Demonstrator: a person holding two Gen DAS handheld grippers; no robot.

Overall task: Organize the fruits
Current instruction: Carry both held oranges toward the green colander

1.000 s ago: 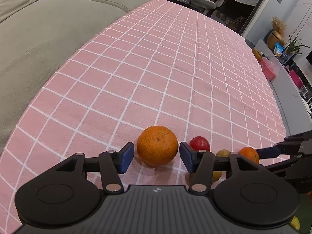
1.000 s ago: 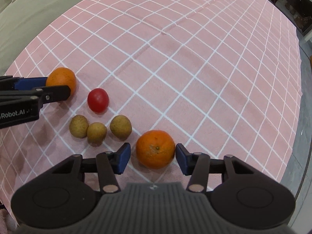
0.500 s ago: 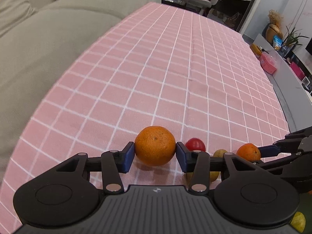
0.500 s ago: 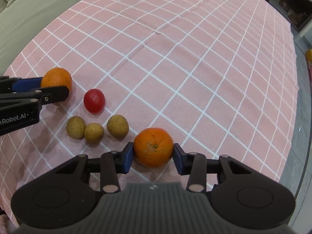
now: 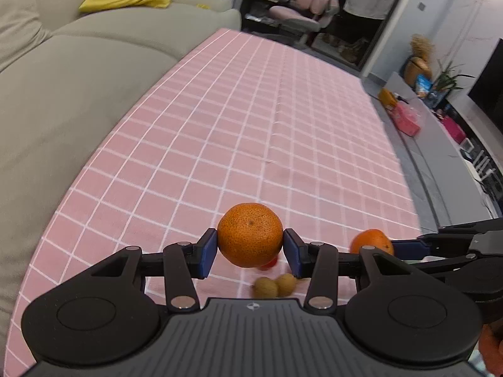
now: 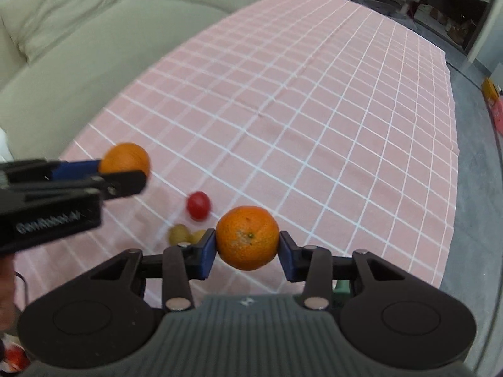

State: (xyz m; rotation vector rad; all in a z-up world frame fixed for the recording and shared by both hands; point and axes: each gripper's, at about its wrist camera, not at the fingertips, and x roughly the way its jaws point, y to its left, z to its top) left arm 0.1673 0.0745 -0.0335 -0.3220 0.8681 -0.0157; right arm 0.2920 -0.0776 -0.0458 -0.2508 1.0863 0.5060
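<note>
my left tool (image 5: 250, 253) pinches one orange (image 5: 250, 235) | my right tool (image 6: 247, 255) pinches the other orange (image 6: 247, 237); both up off the surface (image 5: 245, 132) | small fruits (image 5: 276, 285) lie below, between them

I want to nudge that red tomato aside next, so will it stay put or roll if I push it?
The tomato looks round and smooth, so it would probably roll rather than slide on the flat tablecloth. Its glossy skin suggests the pads may slip unless they close squarely across its middle. It appears small next to the orange in the right gripper, so likely light and easily knocked.
</note>
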